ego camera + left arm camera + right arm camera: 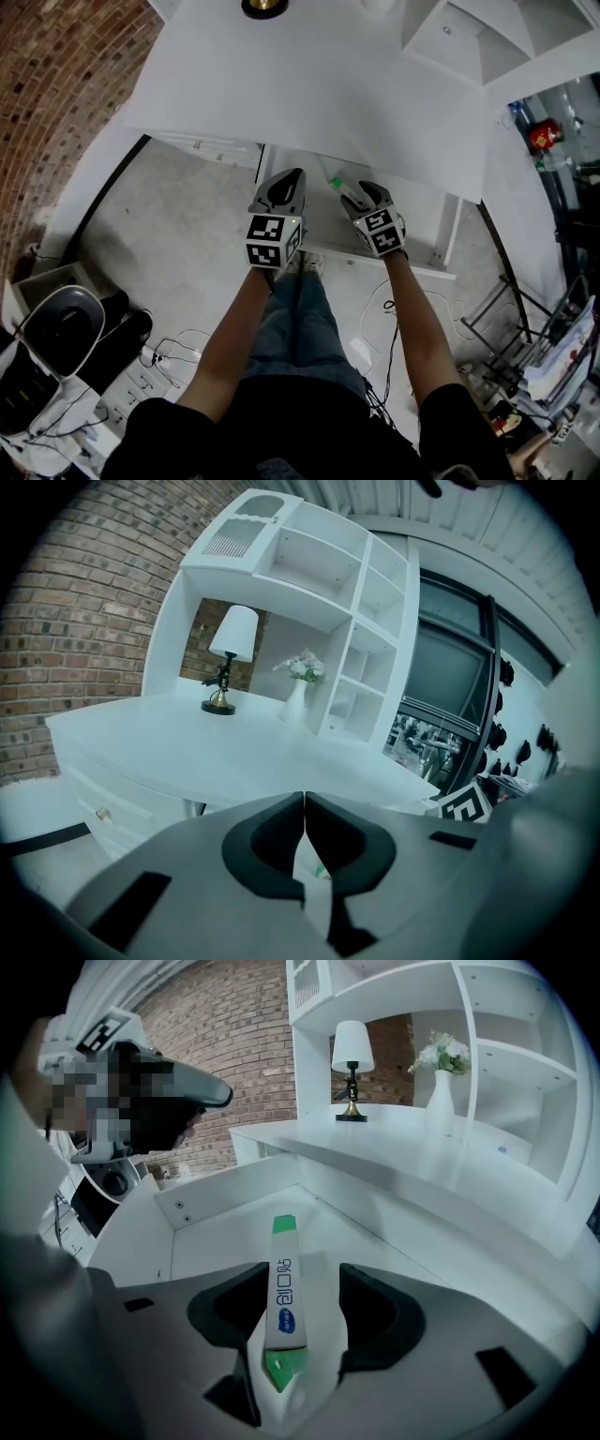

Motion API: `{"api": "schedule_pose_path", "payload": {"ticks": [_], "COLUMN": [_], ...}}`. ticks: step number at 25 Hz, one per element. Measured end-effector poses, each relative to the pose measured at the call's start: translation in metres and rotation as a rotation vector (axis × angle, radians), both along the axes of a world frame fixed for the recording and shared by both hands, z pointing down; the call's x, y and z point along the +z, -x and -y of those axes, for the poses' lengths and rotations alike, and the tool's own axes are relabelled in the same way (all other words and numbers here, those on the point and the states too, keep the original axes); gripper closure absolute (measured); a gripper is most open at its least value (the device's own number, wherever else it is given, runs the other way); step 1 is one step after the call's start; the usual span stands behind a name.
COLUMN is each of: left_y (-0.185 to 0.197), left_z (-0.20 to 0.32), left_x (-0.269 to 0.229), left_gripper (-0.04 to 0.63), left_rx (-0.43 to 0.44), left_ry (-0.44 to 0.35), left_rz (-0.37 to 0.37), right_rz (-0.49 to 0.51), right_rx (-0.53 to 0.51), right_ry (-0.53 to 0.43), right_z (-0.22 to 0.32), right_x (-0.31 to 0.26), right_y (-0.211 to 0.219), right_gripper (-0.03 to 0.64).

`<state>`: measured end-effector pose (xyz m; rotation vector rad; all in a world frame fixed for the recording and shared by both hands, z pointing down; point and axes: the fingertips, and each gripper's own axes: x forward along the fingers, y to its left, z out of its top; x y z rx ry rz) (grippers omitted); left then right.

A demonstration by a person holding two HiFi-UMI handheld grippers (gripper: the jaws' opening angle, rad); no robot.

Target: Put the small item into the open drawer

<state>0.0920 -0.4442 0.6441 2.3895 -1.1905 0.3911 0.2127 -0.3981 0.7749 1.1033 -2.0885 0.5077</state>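
Note:
A small white tube [283,1288] with green ends and blue print lies lengthwise between the jaws of my right gripper [302,1283]. The jaws stand apart: the tube leans on the left pad and a gap shows at the right pad. Its far end points into the open white drawer [225,1241] below. The head view has the right gripper [361,195] over the drawer [427,267], with the tube's [341,187] green tip poking out. My left gripper [281,187] hovers just left of it, and its pads [305,827] meet with nothing between them.
The white desk top [319,84] overhangs the drawer. On it stand a lamp [230,658] and a vase of flowers [298,691] beside a white shelf unit [356,583]. A brick wall [56,84] is to the left. Cables [169,361] and boxes lie on the floor.

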Motion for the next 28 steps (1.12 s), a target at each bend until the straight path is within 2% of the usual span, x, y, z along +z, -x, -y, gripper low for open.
{"api": "schedule_pose_path", "payload": {"ticks": [6, 11, 15, 21, 28], "left_y": [0.002, 0.0, -0.004, -0.009, -0.02], "left_z": [0.0, 0.003, 0.004, 0.015, 0.009], "left_x": [-0.012, -0.036, -0.062, -0.12, -0.187], "left_gripper": [0.572, 0.572, 0.572, 0.572, 0.572], "left_rx": [0.001, 0.016, 0.038, 0.056, 0.08], "left_ry": [-0.01, -0.044, -0.083, -0.175, -0.285], "left_rz": [-0.009, -0.016, -0.018, -0.043, -0.074], "right_rz": [0.013, 0.016, 0.048, 0.163, 0.268], "right_rx": [-0.008, -0.081, -0.101, 0.064, 0.294], "right_ry": [-0.044, -0.057, -0.15, -0.365, -0.609], "right_z": [-0.002, -0.009, -0.011, 0.012, 0.007], "right_x": [-0.027, -0.063, -0.111, -0.217, -0.31], "right_y": [0.003, 0.013, 0.018, 0.005, -0.027], "right_gripper": [0.403, 0.403, 0.403, 0.413, 0.5]}}
